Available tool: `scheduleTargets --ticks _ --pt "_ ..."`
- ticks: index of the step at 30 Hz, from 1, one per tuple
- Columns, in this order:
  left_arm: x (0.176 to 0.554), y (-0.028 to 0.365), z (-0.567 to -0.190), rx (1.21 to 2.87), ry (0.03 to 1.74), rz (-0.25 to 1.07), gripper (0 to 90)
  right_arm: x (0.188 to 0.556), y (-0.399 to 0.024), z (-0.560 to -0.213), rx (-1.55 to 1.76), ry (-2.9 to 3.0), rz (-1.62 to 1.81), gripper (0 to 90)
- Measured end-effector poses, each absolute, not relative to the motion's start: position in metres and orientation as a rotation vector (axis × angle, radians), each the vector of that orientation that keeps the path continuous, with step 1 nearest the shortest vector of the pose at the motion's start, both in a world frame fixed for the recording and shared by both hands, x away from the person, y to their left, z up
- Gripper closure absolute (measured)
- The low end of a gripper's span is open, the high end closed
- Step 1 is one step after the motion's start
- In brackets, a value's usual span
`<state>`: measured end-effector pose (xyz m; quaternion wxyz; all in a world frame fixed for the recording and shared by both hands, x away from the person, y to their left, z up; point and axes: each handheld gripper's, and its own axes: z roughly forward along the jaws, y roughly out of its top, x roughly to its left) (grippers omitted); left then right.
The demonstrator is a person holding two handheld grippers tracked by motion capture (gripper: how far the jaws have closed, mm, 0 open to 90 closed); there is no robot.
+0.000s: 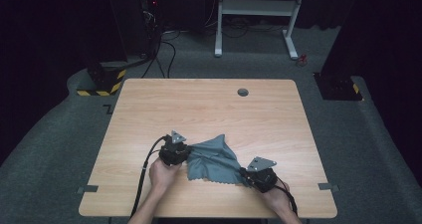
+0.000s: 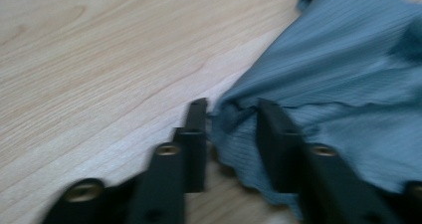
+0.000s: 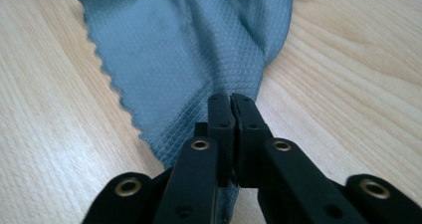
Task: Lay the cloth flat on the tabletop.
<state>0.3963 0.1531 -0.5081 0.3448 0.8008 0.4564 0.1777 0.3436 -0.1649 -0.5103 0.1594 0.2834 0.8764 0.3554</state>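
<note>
The left tongs stand partly open, a bunched edge of the grey-blue cloth lying in the gap between the two black arms; whether the pads press on it the blurred left gripper view does not settle. The right tongs are closed nearly flat on a corner of the same cloth, which fans away from their tips with a pinked, zigzag edge on one side.

In the high view the cloth lies crumpled on the near half of the table, stretched between the left tongs and the right tongs, a peak of it pointing toward the far edge. The person's left hand and right hand come in from the near edge, a black cable trailing back from each tool.

The table is pale wood with rounded corners and a small grey round cap near its far edge. It stands on grey carpet. Beyond it the room is dark: a white desk frame stands at the back, black cables run across the floor, and a base with yellow-and-black striping sits off the far left corner.
</note>
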Motion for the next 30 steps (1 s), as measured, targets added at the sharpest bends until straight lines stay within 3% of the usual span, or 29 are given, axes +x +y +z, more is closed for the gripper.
scheduleTargets --ticks 2,3,4,9,14,16,19,21,30 --pt "0.387 0.152 -0.506 2.047 1.154 0.484 57.6 0.345 -0.166 -0.507 0.833 2.486 1.033 75.2" --pt "0.376 0.152 -0.504 2.031 1.129 0.49 48.7 0.351 -0.168 -0.5 0.865 2.458 1.08 72.8" --pt "0.371 0.152 -0.505 2.024 1.123 0.488 46.7 0.356 -0.168 -0.497 0.882 2.444 1.1 71.4" --pt "0.354 0.153 -0.522 2.084 1.12 0.526 41.6 0.391 -0.159 -0.492 1.028 2.43 1.149 67.0" --pt "0.351 0.158 -0.527 2.039 1.15 0.533 38.6 0.42 -0.138 -0.493 1.11 2.458 1.132 64.7" --pt "0.351 0.159 -0.527 2.041 1.151 0.53 37.7 0.428 -0.13 -0.495 1.114 2.483 1.095 68.6" --pt "0.351 0.159 -0.527 2.04 1.155 0.529 36.6 0.434 -0.12 -0.501 1.1 2.54 1.038 84.8" --pt "0.351 0.159 -0.527 2.041 1.154 0.528 36.6 0.432 -0.117 -0.5 1.075 2.548 1.041 89.8" --pt "0.351 0.158 -0.527 2.041 1.154 0.53 35.6 0.386 -0.084 -0.469 0.715 2.568 1.098 90.0"
